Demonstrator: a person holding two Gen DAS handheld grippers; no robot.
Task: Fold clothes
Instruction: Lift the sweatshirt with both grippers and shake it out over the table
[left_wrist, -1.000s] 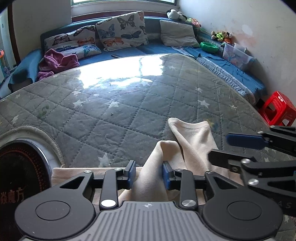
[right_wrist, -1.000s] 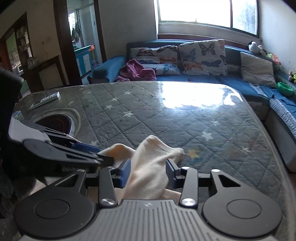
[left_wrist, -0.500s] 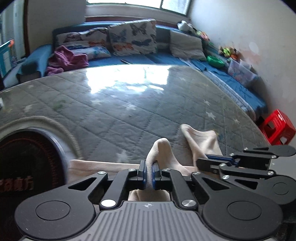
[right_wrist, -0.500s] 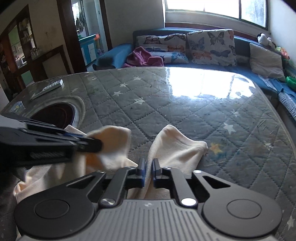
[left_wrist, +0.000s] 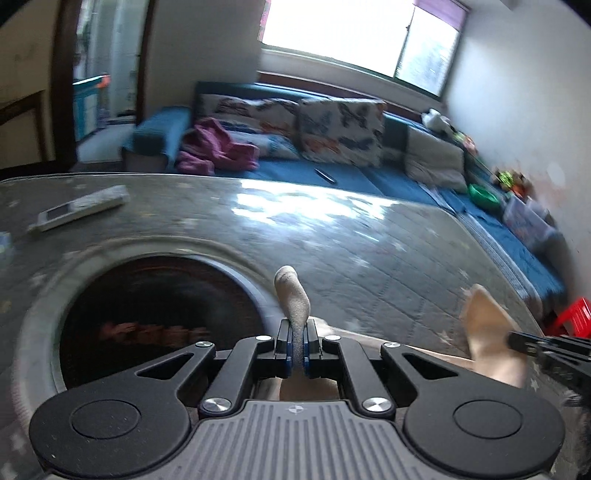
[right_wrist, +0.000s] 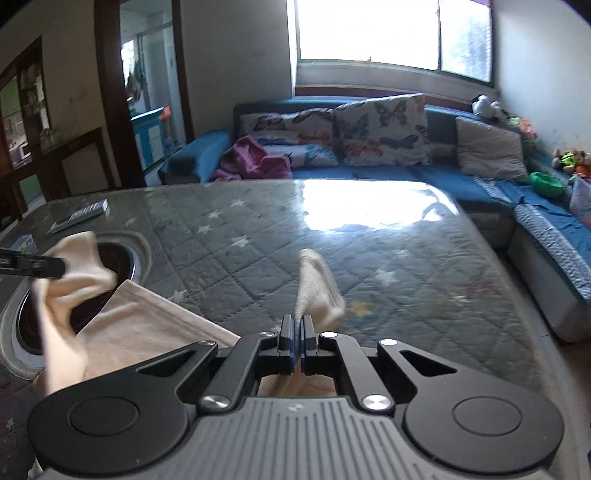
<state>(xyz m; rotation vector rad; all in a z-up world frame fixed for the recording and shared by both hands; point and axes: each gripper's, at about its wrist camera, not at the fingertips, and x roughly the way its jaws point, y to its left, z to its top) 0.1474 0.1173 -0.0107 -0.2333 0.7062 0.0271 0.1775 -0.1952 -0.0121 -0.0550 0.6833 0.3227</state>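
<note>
Cream garment (right_wrist: 147, 317) lies at the near edge of the quilted star-print table (right_wrist: 369, 258), partly over the round dark inset (left_wrist: 159, 310). Both grippers have just clamped down: a sec ago their jaws stood apart w/ cloth between, now left gripper (left_wrist: 296, 349) pinches one bunch of fabric tight and right gripper (right_wrist: 297, 347) pinches another. Left one has since swung out toward the inset, so the two held bits are drawing apart & cloth is lifting off the table. Looks like spreading it out before any fold. Remote (left_wrist: 79, 208) sits far off; blue sofa (right_wrist: 406, 177) behind.
</note>
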